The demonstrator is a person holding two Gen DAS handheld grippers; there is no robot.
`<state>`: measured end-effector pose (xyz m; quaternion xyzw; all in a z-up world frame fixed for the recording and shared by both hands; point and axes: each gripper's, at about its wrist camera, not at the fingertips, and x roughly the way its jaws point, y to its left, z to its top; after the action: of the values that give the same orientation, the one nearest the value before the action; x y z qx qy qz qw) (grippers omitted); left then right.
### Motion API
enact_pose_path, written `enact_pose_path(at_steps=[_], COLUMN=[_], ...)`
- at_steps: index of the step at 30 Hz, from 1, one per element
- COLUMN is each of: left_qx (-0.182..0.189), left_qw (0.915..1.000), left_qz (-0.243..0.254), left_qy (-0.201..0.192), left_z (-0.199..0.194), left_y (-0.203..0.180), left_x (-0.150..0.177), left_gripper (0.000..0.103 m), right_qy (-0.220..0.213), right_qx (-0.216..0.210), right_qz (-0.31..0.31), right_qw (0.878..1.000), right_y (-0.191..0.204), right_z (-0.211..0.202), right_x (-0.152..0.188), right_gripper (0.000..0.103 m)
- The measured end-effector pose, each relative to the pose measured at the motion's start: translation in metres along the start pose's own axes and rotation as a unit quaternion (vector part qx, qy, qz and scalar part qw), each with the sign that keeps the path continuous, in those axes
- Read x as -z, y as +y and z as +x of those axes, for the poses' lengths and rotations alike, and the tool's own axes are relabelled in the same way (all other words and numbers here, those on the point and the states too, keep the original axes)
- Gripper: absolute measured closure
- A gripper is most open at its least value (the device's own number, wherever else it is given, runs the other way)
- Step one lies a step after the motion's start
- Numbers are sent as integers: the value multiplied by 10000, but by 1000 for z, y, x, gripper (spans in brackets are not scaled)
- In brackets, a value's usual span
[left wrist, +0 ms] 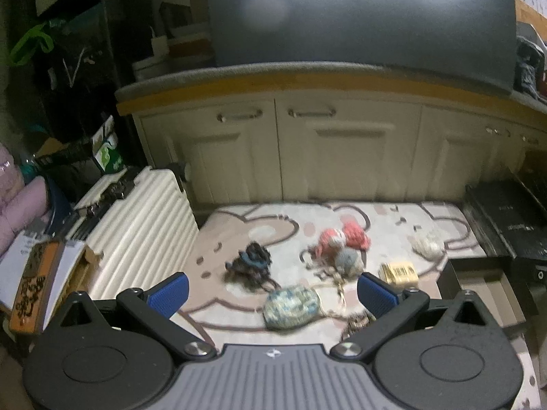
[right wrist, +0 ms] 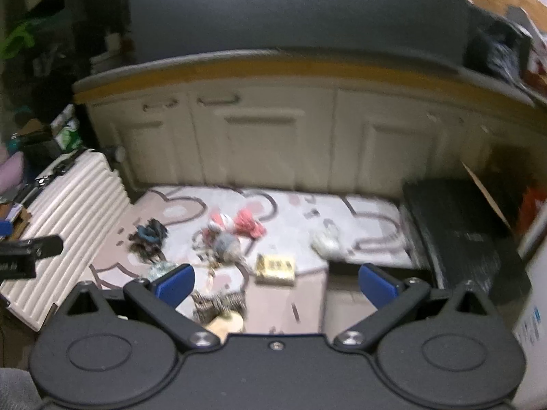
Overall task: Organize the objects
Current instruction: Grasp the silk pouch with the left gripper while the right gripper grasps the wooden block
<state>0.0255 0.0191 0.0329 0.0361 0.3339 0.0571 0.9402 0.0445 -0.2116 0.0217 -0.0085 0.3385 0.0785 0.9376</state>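
Both hand-held grippers, left (left wrist: 271,290) and right (right wrist: 275,283), gape empty above the rug (left wrist: 239,225); the blue-green yarn ball (left wrist: 290,304) lies between the left's fingers.

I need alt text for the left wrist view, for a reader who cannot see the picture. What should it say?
An open, empty left gripper hovers above a patterned rug strewn with small items: a blue-green knitted pouch, red and grey yarn balls, a dark tangle and a small yellow box. Cream cabinets stand behind; a ribbed white suitcase lies left.
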Motion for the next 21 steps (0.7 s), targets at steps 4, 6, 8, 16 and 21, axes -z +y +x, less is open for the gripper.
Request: enact_pose_path(at_steps=[4, 6, 8, 16, 21], left_qx=[-92, -125, -159, -148, -105], left_qw=[9998, 9997, 9997, 9997, 9985], left_qz=[-14, -21, -58, -153, -182], left_qy=[-172, -202, -197, 134, 498], left_z=[14, 25, 37, 103, 151], left_y=[2, 4, 6, 12, 12], left_x=[-9, -12, -13, -5, 8], left_gripper=[0, 0, 0, 0, 0], right_qy=[-268, -339, -416, -448, -224], right_qx=[-317, -371, -484, -1139, -1523], right_qz=[-348, -479, -673, -1009, -1103], right_qw=[9985, 9976, 9957, 9873, 9819], right_y=[2, 5, 9, 5, 3], right_z=[18, 29, 40, 107, 147], right_x=[-6, -6, -4, 24, 49], right_gripper=[0, 0, 0, 0, 0])
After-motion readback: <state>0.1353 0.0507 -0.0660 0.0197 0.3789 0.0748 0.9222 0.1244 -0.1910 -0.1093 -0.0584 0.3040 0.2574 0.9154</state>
